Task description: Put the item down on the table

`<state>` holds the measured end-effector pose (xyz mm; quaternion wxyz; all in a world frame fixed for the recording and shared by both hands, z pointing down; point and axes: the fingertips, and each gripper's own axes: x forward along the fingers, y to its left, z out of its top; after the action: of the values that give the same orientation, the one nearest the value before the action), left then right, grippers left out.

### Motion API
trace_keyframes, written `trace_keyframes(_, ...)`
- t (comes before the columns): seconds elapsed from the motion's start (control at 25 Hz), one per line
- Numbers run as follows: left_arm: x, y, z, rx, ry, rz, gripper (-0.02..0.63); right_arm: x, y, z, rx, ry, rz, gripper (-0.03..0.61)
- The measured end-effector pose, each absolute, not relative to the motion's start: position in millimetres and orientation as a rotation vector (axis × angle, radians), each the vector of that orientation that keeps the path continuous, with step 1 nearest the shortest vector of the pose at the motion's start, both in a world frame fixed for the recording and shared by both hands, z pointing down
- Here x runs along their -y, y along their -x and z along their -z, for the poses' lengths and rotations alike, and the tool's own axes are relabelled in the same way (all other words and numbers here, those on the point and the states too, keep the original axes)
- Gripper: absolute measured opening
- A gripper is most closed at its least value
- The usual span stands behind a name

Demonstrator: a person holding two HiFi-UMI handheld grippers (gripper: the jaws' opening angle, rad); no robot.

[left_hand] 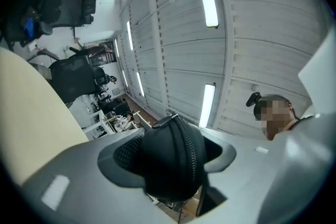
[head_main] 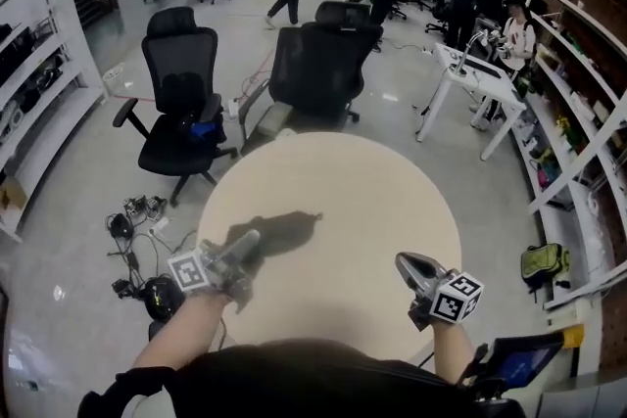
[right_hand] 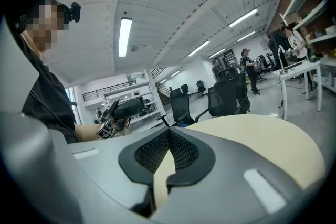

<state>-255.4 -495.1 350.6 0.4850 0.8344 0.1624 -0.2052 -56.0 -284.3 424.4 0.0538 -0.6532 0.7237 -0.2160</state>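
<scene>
Left tool (left_hand: 172, 152) was clamped on a black zippered case (left_hand: 165, 165). Its pads pressed the case from both sides, so the jaws sat about half spread around it. The zipper ran down the case's front, with a small pull tab at the top. Left gripper view was tilted, with the ceiling lights running diagonally and the beige surface (left_hand: 31, 128) at the left edge.

In head view the left tool (head_main: 245, 248) sat over the near-left part of the round beige surface (head_main: 343, 201), and its shadow (head_main: 279, 230) fell on the top just beyond it. The case itself was hard to make out there. From the right gripper view the left tool (right_hand: 122, 110) showed the dark case in its jaws and looked raised above the surface, not resting on it.

Right tool (right_hand: 167, 136) was narrow and empty, with the pad tips touching and only a sliver of beige surface showing lower down. In head view the right tool (head_main: 416, 267) hovered over the near-right edge of the surface, well apart from the left one.

Beyond the surface stood black office chairs (head_main: 181, 103). A white desk (head_main: 470, 78) stood to the right, and cables (head_main: 137, 210) lay on the floor at left.
</scene>
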Motion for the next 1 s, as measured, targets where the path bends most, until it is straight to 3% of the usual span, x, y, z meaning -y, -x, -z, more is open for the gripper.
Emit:
trace_keyframes(0.44,556.0,229.8,-304.7,-0.416,-2.179,0.479,0.278,326.4,52.2,-406.5,-2.215,1.953,0.494,0.014)
trace_keyframes(1.0,581.2,141.7,-340.9,-0.461,-2.101,0.392,0.278,367.0,-6.8,-403.9,-2.19,2.055,0.432,0.015)
